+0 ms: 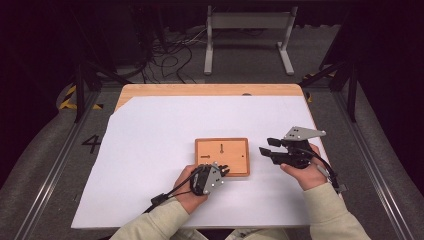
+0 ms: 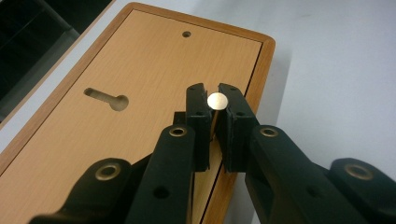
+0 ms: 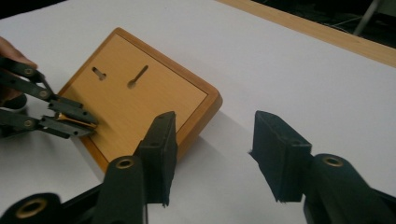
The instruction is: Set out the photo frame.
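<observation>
A flat wooden board (image 1: pixel 235 150) with two keyhole slots (image 1: pixel 221 147) lies on the white sheet near the table's front. My left gripper (image 1: pixel 225 170) reaches over the board's near edge and is shut on a small brass pin (image 2: pixel 217 100), whose round head faces the camera. Below the pin, the board (image 2: pixel 140 70) shows one slot (image 2: pixel 106 98) and a small hole (image 2: pixel 187 34). My right gripper (image 1: pixel 267 145) hovers just right of the board, open, with nothing between its jaws. The right gripper view shows the board (image 3: pixel 140 98) and the left gripper (image 3: pixel 91 127) with the brass pin.
A white paper sheet (image 1: pixel 150 150) covers most of the wooden table (image 1: pixel 200 90). Beyond the far edge stand a grey metal frame (image 1: pixel 247 22) and loose cables (image 1: pixel 170 55) on the floor. A person's hands and pale sleeves come in from the bottom.
</observation>
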### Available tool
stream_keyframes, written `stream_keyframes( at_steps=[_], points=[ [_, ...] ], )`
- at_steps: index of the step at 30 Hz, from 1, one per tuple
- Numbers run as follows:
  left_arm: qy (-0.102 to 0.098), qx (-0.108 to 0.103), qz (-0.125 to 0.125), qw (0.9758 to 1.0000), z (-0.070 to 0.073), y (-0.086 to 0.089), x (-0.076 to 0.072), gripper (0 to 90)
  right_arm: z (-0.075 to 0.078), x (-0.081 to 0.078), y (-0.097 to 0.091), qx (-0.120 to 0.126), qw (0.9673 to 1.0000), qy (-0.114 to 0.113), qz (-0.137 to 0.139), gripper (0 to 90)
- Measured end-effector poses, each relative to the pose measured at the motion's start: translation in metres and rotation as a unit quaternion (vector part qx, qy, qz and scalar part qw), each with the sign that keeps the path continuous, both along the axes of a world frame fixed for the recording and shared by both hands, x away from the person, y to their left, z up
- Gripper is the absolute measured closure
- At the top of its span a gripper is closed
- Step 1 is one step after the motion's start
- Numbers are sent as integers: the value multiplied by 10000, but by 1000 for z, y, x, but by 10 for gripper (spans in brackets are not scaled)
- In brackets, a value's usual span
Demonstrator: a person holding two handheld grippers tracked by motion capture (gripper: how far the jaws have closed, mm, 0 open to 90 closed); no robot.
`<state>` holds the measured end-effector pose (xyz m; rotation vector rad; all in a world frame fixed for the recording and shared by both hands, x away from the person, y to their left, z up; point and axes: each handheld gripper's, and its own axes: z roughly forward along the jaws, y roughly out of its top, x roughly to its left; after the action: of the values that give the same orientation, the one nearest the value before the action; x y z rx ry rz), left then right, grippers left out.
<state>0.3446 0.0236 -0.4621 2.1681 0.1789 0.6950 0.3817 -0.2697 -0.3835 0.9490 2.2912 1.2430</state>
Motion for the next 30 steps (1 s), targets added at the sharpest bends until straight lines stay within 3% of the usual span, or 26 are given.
stream_keyframes(
  at_steps=[7, 11, 16, 22, 29, 30],
  points=[
    [-20, -14, 24, 10000, -1, 0, -1, 834, -3, 25, 21, -42, 9981, 612, 43, 351],
    [-18, -18, 23, 10000, -1, 0, -1, 834, -8, 41, 32, 24, 9953, 963, 113, 321],
    [-49, -9, 58, 10000, -1, 0, -2, 833, -19, 58, 40, 133, 9888, 1483, 119, 308],
    [-68, 17, 65, 10000, -1, 0, -3, 834, -26, 68, 47, 195, 9849, 1710, 186, 277],
    [-144, 52, 42, 9999, -1, -1, -4, 833, -39, 78, 58, 405, 9758, 2120, 347, 261],
    [-144, 52, 42, 9999, -1, -1, -4, 834, -39, 78, 58, 405, 9758, 2120, 347, 261]
  ],
)
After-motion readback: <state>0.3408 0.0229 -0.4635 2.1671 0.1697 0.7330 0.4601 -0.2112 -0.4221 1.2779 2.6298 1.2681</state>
